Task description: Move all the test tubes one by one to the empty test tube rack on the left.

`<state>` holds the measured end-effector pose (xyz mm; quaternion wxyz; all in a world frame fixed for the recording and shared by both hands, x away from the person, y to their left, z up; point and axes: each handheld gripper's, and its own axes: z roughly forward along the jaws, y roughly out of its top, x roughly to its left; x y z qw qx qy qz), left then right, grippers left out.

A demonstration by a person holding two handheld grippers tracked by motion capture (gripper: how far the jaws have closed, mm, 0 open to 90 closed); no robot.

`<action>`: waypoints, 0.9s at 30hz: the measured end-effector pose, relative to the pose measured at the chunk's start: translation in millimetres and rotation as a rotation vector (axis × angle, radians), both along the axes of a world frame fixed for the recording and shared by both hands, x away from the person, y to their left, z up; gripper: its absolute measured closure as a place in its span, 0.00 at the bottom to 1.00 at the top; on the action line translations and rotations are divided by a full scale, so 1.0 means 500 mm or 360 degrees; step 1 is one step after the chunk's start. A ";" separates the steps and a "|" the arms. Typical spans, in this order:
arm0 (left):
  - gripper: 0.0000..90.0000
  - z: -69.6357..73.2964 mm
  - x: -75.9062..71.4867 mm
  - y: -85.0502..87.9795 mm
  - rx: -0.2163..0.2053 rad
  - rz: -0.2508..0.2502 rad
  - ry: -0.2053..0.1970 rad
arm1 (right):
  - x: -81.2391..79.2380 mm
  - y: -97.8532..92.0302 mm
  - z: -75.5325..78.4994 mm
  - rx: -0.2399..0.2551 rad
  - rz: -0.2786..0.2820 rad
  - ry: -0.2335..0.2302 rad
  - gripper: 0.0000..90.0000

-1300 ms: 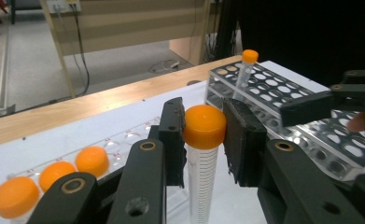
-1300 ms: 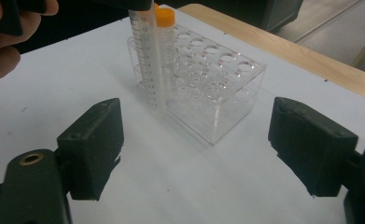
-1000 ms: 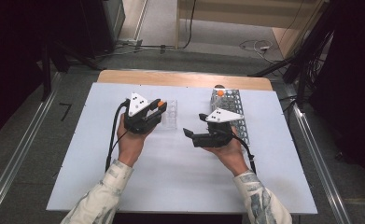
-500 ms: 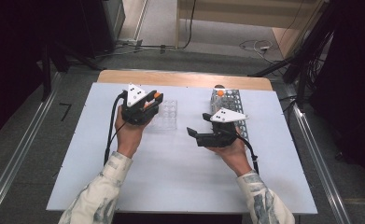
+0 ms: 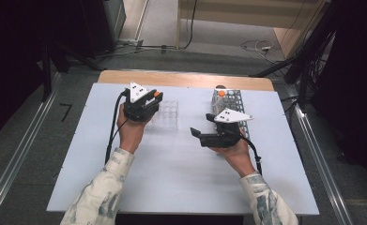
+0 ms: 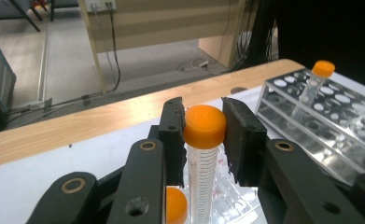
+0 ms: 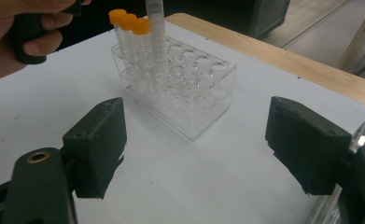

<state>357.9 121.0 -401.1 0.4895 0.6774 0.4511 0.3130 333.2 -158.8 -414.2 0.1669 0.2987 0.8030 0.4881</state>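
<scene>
A clear graduated plastic tube with an orange screw cap is clamped at its cap by the left gripper, whose two black pads are closed against the cap's sides. In the right gripper view the same tube is seen upright over the clear acrylic tube rack, its lower end already among the rack's holes, beside three other orange-capped tubes standing in the neighbouring holes. The step in hand is judged to be the seating of this tube in the clear rack, which stands on the white counter just in front of the left gripper.

The right gripper is held wide open with nothing between its pads, hovering over the counter near the grey perforated metal rack, in which one more orange-capped tube leans.

For the next move, the held tube would need to be kept vertical and lowered fully into its hole before the pads are parted; a tilt could jam it against the acrylic or knock a neighbouring tube.
</scene>
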 end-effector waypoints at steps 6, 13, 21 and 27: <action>0.78 -0.031 0.002 -0.006 0.0044 0.0011 0.0040 | 0.000 -0.003 -0.001 0.0002 -0.0004 0.0002 0.21; 0.76 -0.047 -0.002 -0.006 0.0047 -0.0002 0.0043 | 0.002 -0.004 -0.004 0.0003 -0.0009 0.0009 0.21; 0.56 -0.037 -0.012 -0.009 0.0022 -0.0026 0.0011 | 0.003 -0.006 -0.004 0.0005 -0.0013 0.0005 0.21; 0.28 -0.028 -0.029 -0.009 -0.0002 -0.0026 0.0051 | 0.007 -0.019 0.001 0.0018 -0.0044 -0.0003 0.21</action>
